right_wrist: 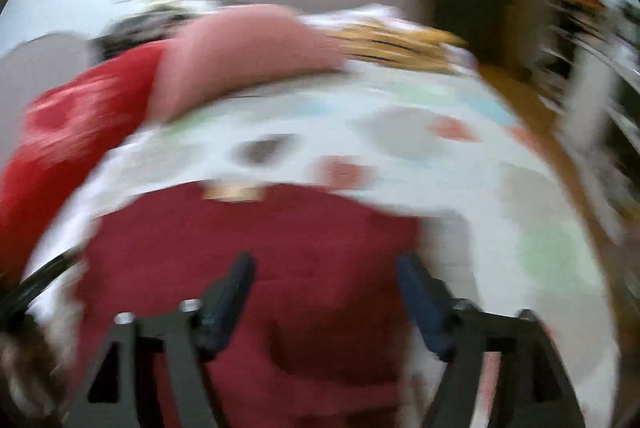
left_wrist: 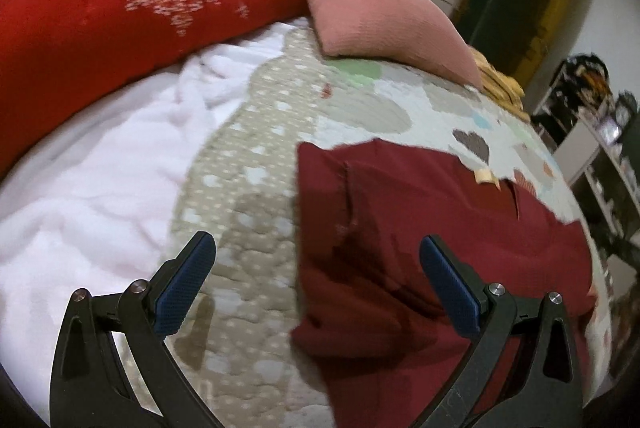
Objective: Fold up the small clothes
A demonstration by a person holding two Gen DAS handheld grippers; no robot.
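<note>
**One garment, two tools, fold not begun**

Quilted bedspread (left_wrist: pixel 256 131): work surface. Maroon garment (left_wrist: pixel 420 228): spread on it, tan label at far edge. Left gripper (left_wrist: pixel 316 270): spread wide over near-left edge. Right gripper (right_wrist: pixel 325 286): spread, empty, above cloth. Advised: pinch edges low, fold evenly.

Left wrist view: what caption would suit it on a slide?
Open left gripper hovers over the dark red garment spread on a patterned quilt, nothing grasped.
</note>
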